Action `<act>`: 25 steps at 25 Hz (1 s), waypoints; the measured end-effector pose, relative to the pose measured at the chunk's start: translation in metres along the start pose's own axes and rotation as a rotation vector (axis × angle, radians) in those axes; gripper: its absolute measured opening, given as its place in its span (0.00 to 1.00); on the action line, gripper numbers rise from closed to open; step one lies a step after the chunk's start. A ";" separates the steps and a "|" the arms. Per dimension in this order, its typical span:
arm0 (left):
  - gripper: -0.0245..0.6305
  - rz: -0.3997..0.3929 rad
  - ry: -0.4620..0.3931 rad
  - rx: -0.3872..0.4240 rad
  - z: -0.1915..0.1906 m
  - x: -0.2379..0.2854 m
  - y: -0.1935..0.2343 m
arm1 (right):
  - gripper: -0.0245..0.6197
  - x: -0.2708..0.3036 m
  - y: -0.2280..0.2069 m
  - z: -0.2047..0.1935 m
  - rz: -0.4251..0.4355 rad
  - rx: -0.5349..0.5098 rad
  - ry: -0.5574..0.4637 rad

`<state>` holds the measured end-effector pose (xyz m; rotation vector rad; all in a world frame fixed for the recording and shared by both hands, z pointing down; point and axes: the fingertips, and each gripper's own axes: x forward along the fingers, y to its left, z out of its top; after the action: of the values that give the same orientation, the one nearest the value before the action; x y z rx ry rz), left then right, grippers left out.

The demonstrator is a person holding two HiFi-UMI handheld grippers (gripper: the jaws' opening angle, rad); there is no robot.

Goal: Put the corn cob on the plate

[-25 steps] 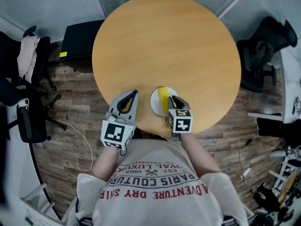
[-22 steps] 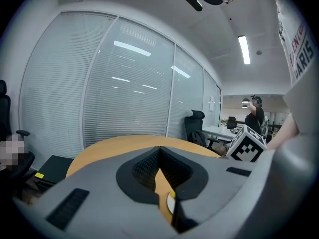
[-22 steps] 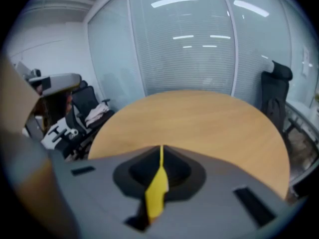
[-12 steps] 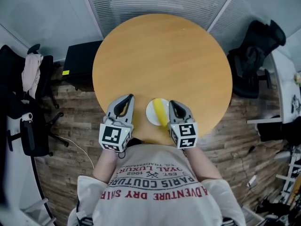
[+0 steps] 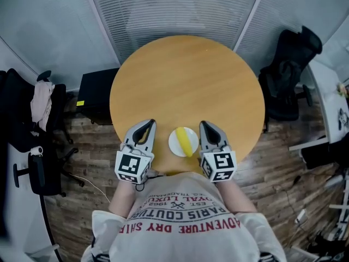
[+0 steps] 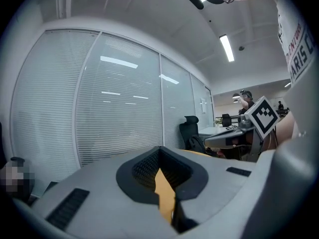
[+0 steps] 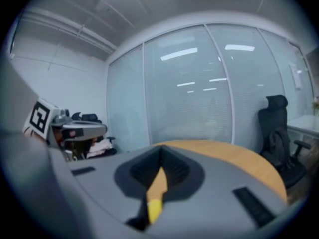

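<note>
— Both are closed on nothing: the left claw (image 5: 148, 124) and the right claw (image 5: 205, 124), near the table (image 5: 185, 70) edge. Where is the cob?
— We see the cob (image 5: 186, 141) lying on the plate (image 5: 174, 142), between them. We should draw back gently and not touch the plate.

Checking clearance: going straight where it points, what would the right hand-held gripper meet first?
Way looks free: the right hand-held gripper points over the table toward the blinds, likely first; depth unclear.
</note>
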<state>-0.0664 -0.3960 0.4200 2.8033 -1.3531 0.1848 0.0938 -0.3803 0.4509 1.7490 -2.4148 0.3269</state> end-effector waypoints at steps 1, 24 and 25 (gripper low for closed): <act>0.09 -0.001 -0.003 0.001 0.002 0.000 -0.001 | 0.08 -0.002 0.000 0.003 0.001 0.000 -0.009; 0.09 -0.017 -0.003 0.008 0.005 -0.005 -0.015 | 0.08 -0.008 0.009 0.010 0.032 -0.057 -0.034; 0.09 -0.014 -0.002 0.003 0.004 -0.005 -0.014 | 0.08 -0.007 0.010 0.010 0.033 -0.056 -0.032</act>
<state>-0.0585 -0.3835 0.4158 2.8152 -1.3348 0.1832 0.0866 -0.3733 0.4389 1.7051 -2.4528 0.2343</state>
